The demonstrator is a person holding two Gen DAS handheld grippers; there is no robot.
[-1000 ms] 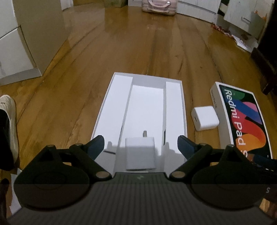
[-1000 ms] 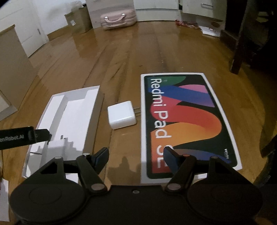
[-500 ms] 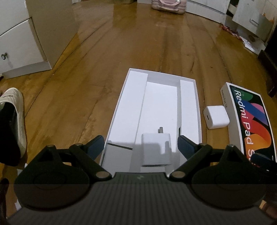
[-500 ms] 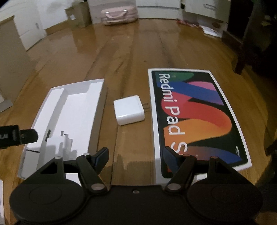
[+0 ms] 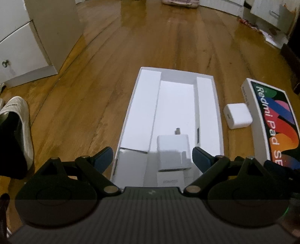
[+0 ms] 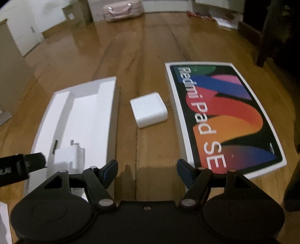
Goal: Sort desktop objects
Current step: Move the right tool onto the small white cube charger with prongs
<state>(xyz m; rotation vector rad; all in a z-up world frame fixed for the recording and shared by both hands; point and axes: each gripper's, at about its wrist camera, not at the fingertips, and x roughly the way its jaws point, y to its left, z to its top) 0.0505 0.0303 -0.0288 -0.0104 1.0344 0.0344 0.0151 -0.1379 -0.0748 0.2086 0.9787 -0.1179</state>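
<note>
An open white box tray (image 5: 144,105) lies on the wooden surface; it also shows in the right wrist view (image 6: 60,116). A white plug charger (image 5: 173,150) sits in its near end, prongs pointing away; it also shows in the right wrist view (image 6: 69,154). My left gripper (image 5: 152,157) is open and empty, just above and behind that charger. A second white charger (image 6: 148,109) lies between the tray and the Redmi Pad SE box lid (image 6: 225,116). My right gripper (image 6: 147,169) is open and empty, hovering short of this second charger.
White cabinets (image 5: 22,43) stand at the left and a white shoe (image 5: 18,122) lies near the left edge. A pink suitcase (image 6: 121,9) and white furniture stand at the far end. Dark furniture (image 6: 271,33) stands at the right.
My left gripper has drawn back and risen from the tray, leaving the plug charger lying there. My right gripper has moved forward and left toward the second charger. Both stayed open.
</note>
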